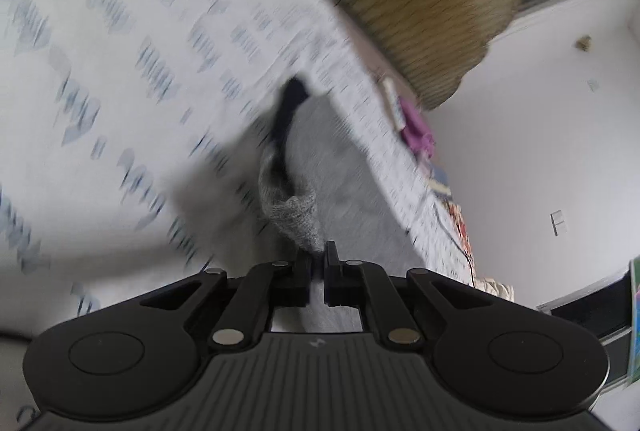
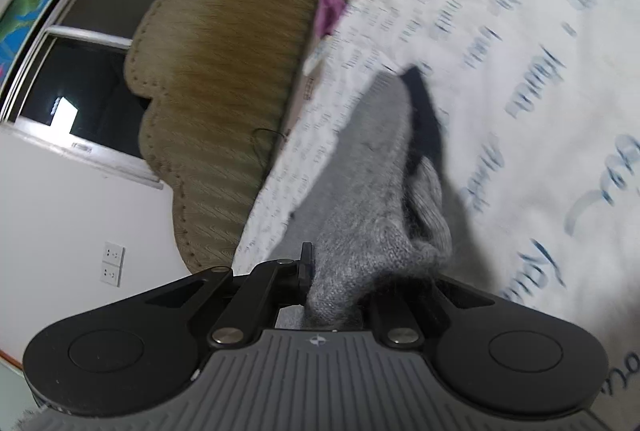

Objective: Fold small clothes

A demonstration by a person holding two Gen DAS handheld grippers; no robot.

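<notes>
the knitted garment [image 1: 296, 219] is lying on the bed sheet [image 1: 120, 71], stretching away from the left hand-held gripper [image 1: 319, 263], which is pinching its near edge. in the right wrist view the right hand-held gripper [image 2: 320, 271] is clamping another part of the same garment [image 2: 360, 231], with the fabric bunching over its right finger. a dark piece [image 2: 424, 111] is lying at the garment's far end. the headboard [image 2: 224, 71] is standing beyond the bed's edge, with a small cloth [image 2: 332, 3] sitting between sheet and headboard
</notes>
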